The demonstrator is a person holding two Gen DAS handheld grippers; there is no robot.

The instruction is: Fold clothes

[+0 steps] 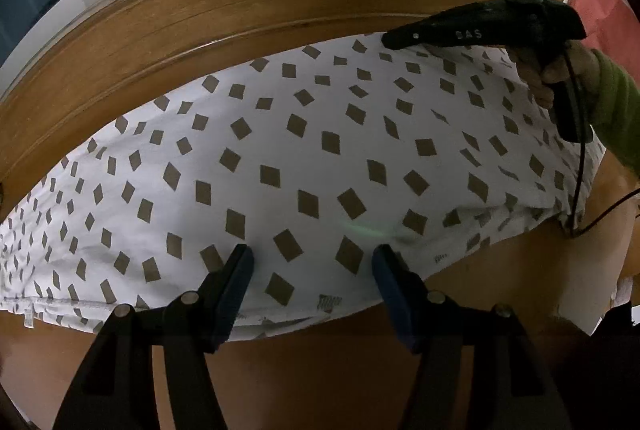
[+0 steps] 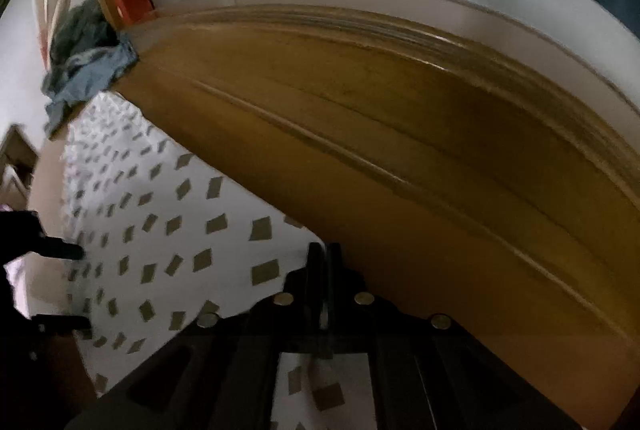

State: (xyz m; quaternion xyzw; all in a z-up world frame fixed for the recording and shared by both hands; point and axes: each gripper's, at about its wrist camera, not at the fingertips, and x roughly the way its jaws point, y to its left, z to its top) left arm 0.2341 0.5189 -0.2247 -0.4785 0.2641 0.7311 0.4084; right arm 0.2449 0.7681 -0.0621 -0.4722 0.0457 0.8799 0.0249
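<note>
White cloth with brown diamond print lies spread flat on orange-brown wooden tabletop, its far edge along the raised wooden ledge. Left gripper sits at the cloth's near hem, jaws wide apart, fabric showing between them, nothing pinched. Right gripper at the far right corner of the cloth, jaws pressed together; whether fabric is caught between them, cannot tell. Crumpled blue-grey garment lies beyond the cloth's far-left end in the right wrist view.
</note>
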